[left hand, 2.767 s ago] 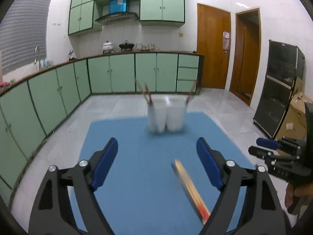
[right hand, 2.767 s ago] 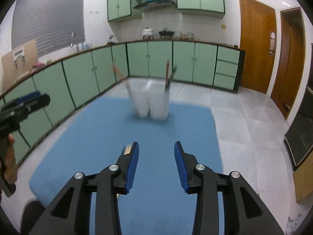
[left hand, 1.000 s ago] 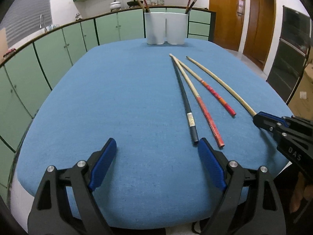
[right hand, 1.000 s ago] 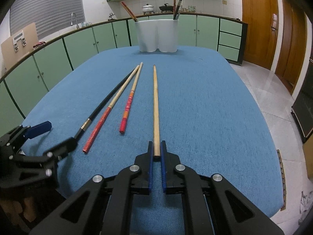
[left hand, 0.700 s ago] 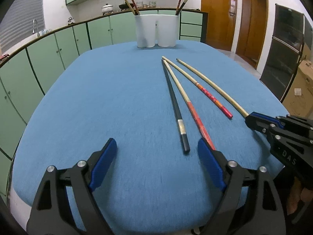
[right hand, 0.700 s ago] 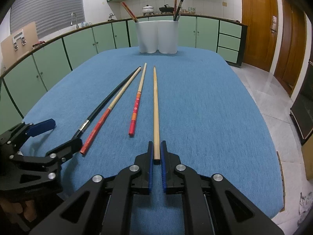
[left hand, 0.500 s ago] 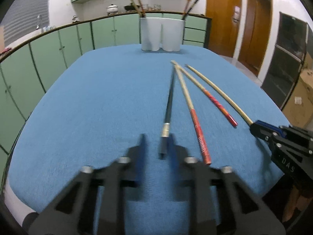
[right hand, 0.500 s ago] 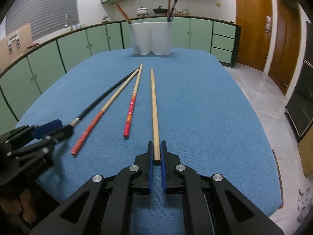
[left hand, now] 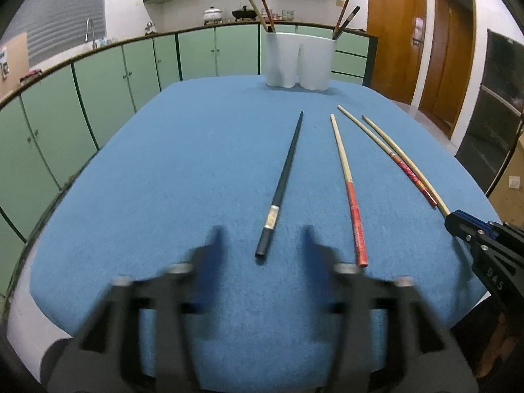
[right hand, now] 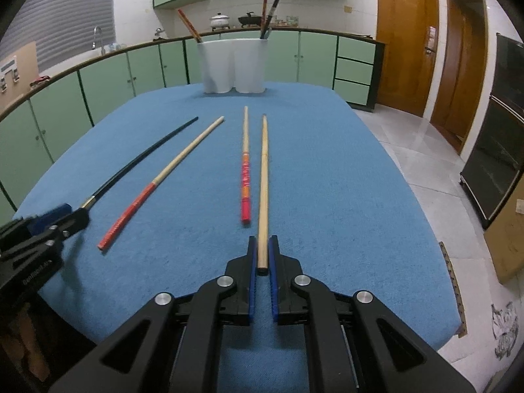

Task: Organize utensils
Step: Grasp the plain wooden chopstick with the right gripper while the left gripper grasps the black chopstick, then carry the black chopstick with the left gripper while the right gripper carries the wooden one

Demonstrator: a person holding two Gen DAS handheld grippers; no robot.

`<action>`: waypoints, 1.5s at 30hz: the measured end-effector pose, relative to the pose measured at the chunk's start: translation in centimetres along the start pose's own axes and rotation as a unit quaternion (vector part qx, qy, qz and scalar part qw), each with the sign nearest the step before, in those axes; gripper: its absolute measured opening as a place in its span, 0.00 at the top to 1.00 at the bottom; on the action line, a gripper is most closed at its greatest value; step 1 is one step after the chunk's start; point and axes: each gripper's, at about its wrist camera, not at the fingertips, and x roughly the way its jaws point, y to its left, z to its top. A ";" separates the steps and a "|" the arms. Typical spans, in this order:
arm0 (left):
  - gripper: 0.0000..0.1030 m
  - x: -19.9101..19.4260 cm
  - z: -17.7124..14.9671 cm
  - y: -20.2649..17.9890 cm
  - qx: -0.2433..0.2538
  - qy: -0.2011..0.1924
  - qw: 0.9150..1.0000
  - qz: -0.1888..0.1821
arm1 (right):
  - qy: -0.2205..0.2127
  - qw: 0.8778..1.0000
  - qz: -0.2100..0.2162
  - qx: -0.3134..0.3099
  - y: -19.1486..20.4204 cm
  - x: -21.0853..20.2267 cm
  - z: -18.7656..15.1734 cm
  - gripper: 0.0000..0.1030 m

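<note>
chopsticks are what we are sorting: four lie on the blue tabletop point(right hand: 344, 180), fanned toward the white holder point(right hand: 233, 65) at 12 o'clock, which already has a few standing in it. we judge them light, stiff and thin, a bit slick on their lacquered ends, likely to roll or pivot if pinched off-centre, so the thick near end is the place to take hold.

our right tongs point(right hand: 261, 263) are pressed together on the butt of the plain wooden chopstick point(right hand: 263, 177), pointing downward along its length toward 12 o'clock. just beside it at 11 o'clock lies the orange-patterned chopstick point(right hand: 245, 177), then the red-handled chopstick point(right hand: 157, 180) further left.

our left tongs point(left hand: 260, 255) are blurred and opening, angled down over the near edge; the butt of the black chopstick point(left hand: 282, 183) sits between the jaws, with the pads not touching it as far as we can tell. we would close again squarely on its banded end.
</note>
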 end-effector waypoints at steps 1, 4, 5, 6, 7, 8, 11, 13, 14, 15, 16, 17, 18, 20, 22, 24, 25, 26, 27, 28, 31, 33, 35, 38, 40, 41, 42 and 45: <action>0.42 0.1 0.1 0.1 0.003 0.000 1.000 -0.004 | 0.000 1.000 0.002 -0.002 0.0 0.0 0.0 0.92; 0.44 0.9 0.2 0.3 0.010 0.014 1.000 -0.023 | -0.001 1.000 0.005 -0.007 0.1 0.0 0.0 0.91; 0.46 1.1 0.3 0.4 0.010 0.013 0.999 -0.028 | -0.001 1.000 0.006 -0.007 0.1 0.0 0.0 0.91; 0.53 1.2 0.3 0.4 0.013 0.013 0.999 -0.037 | -0.002 1.000 0.007 -0.008 0.1 0.1 0.1 0.91; 0.65 1.2 0.4 0.4 0.016 0.012 0.999 -0.046 | -0.003 1.000 0.007 -0.010 0.1 0.1 0.1 0.91; 0.71 1.1 0.4 0.2 0.019 0.013 0.998 -0.057 | -0.003 1.000 0.006 -0.010 0.2 0.2 0.1 0.91; 0.92 0.8 0.2 -0.4 0.024 0.013 0.996 -0.083 | -0.006 1.000 0.006 -0.019 0.3 0.1 0.0 0.91; 0.93 0.6 -0.1 -0.6 0.021 0.012 0.996 -0.091 | -0.007 1.000 0.007 -0.020 0.3 0.1 0.0 0.92; 0.93 0.4 -0.1 -0.6 0.017 0.012 0.995 -0.094 | -0.007 1.000 0.008 -0.020 0.3 -0.1 -0.1 0.92; 0.93 0.2 -0.2 -0.7 0.015 0.012 0.995 -0.097 | -0.008 1.000 0.009 -0.019 0.2 -0.2 -0.1 0.92; 0.93 0.0 -0.2 -0.7 0.013 0.011 0.995 -0.098 | -0.009 1.000 0.010 -0.018 0.1 -0.4 -0.1 0.92; 0.93 -0.4 0.0 -0.6 0.010 0.009 0.995 -0.098 | -0.010 1.000 0.011 -0.016 0.0 -0.6 0.0 0.93; 0.93 -0.6 0.1 -0.5 0.006 0.008 0.995 -0.098 | -0.012 1.000 0.014 -0.012 -0.1 -0.8 0.1 0.93; 0.93 -1.4 0.5 -0.2 -0.003 0.005 0.995 -0.097 | -0.016 1.000 0.017 -0.006 -0.4 -1.5 0.4 0.93; 0.93 -2.2 0.9 0.3 -0.011 0.001 0.995 -0.095 | -0.024 0.999 0.020 0.003 -0.6 -2.5 1.0 0.93; 0.93 -3.1 1.4 0.9 -0.021 -0.004 0.995 -0.095 | -0.031 0.999 0.023 0.010 -0.8 -3.3 1.5 0.93; 0.93 -3.6 1.7 1.2 -0.024 -0.006 0.995 -0.095 | -0.036 0.999 0.025 0.014 -1.0 -3.9 1.9 0.93; 0.93 -4.2 2.0 1.3 -0.026 -0.011 0.995 -0.093 | -0.041 0.999 0.026 0.016 -1.0 -4.4 2.2 0.93; 0.93 -4.7 2.4 1.5 -0.026 -0.016 0.995 -0.092 | -0.045 0.998 0.026 0.018 -1.0 -4.8 2.6 0.93; 0.93 -5.2 2.6 1.6 -0.027 -0.021 0.995 -0.093 | -0.049 0.998 0.028 0.019 -1.1 -5.4 3.0 0.93; 0.94 -6.6 3.9 1.8 -0.026 -0.036 0.995 -0.092 | -0.061 0.998 0.029 0.018 -1.2 -6.9 4.6 0.93; 0.94 -7.5 4.9 1.9 -0.023 -0.047 0.994 -0.093 | -0.068 0.997 0.032 0.016 -1.3 -7.7 5.7 0.93; 0.94 -8.5 6.1 2.0 -0.017 -0.058 0.994 -0.093 | -0.074 0.997 0.033 0.008 -1.3 -8.6 6.9 0.93; 0.94 -9.4 7.4 2.2 -0.011 -0.067 0.993 -0.096 | -0.079 0.996 0.034 -0.005 -1.5 -9.7 8.8 0.93; 0.94 -9.8 8.7 2.3 -0.005 -0.069 0.993 -0.099 | -0.078 0.996 0.036 -0.014 -1.7 -10.2 10.3 0.93; 0.94 -9.9 9.3 2.4 -0.003 -0.069 0.992 -0.101 | -0.078 0.996 0.036 -0.016 -1.7 -10.3 10.9 0.93; 0.94 -10.0 9.8 2.4 -0.002 -0.069 0.992 -0.103 | -0.077 0.996 0.036 -0.021 -1.8 -10.5 11.5 0.94; 0.94 -10.2 11.2 2.6 0.004 -0.067 0.992 -0.110 | -0.074 0.996 0.036 -0.032 -1.9 -10.7 13.6 0.94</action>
